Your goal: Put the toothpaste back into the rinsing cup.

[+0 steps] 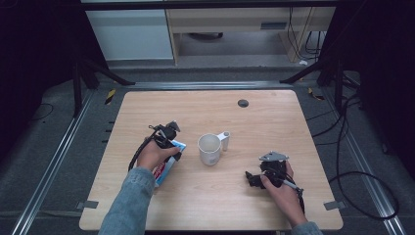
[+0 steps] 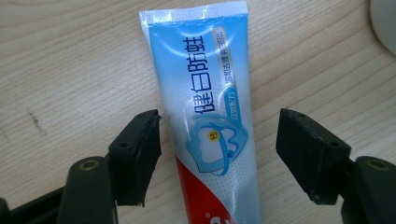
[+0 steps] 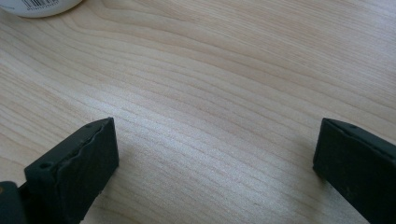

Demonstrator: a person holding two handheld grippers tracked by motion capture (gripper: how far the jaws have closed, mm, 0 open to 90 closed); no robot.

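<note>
We are lowering the left gripper (image 2: 217,154) over a tube of toothpaste (image 2: 210,121) that is lying flat on the wooden table (image 1: 274,122), to the left of a white mug (image 1: 210,149). In the left gripper view the tube is running straight up between the two black jaws, its crimped flat end pointing away from us and its red lower part passing under the camera. To do this step well, we are keeping the tube centred in the gap, so that both pads meet its long edges together and nothing twists it aside; we are also wanting the tips right down near the wood before we squeeze, since a flat soft tube could slip out from under pads that close too high. A gentle squeeze should be enough, as hard pressure may buckle it.

The left gripper is standing about half open: the left pad is sitting just beside the tube's edge, perhaps brushing it, though we cannot tell for sure from this angle, while the right pad is plainly apart from it. So nothing is being held yet.

The right gripper (image 3: 215,154) is resting near the table's right front part, jaws spread wide over bare wood and holding nothing, with the mug's base showing at the top left corner of its view
</note>
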